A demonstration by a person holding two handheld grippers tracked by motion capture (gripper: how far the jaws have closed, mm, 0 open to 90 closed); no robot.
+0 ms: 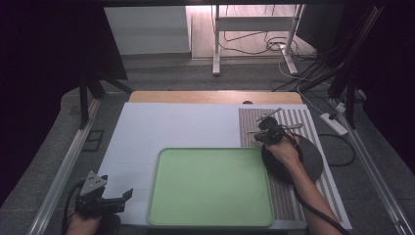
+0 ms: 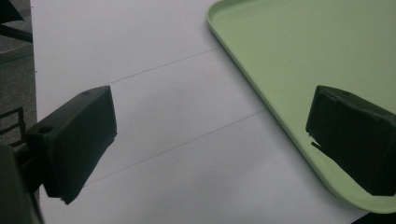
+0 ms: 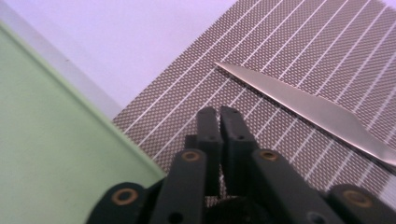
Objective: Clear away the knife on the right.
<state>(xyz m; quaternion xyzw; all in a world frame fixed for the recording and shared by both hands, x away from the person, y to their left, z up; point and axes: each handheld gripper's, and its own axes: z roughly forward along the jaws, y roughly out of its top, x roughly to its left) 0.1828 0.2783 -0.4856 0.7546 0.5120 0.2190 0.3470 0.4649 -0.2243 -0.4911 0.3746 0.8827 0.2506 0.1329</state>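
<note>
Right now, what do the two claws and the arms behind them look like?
Both are black. The left claw has two blocky, wedge-shaped pads, a grey three-cornered plate on top and a black cable trailing off. The right claw has narrow jaws on linked black bars with brass-coloured rivets; its black cable runs along a bare, sleeveless forearm.

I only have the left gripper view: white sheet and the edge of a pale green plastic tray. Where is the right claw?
Observer: The right claw is over the brown striped woven placemat, just right of the tray.
Operator: Open or shut?
Observer: Shut, with nothing between its jaws.
Operator: Anything near it?
Observer: A silver metal knife lies flat on the placemat just ahead of it.
</note>
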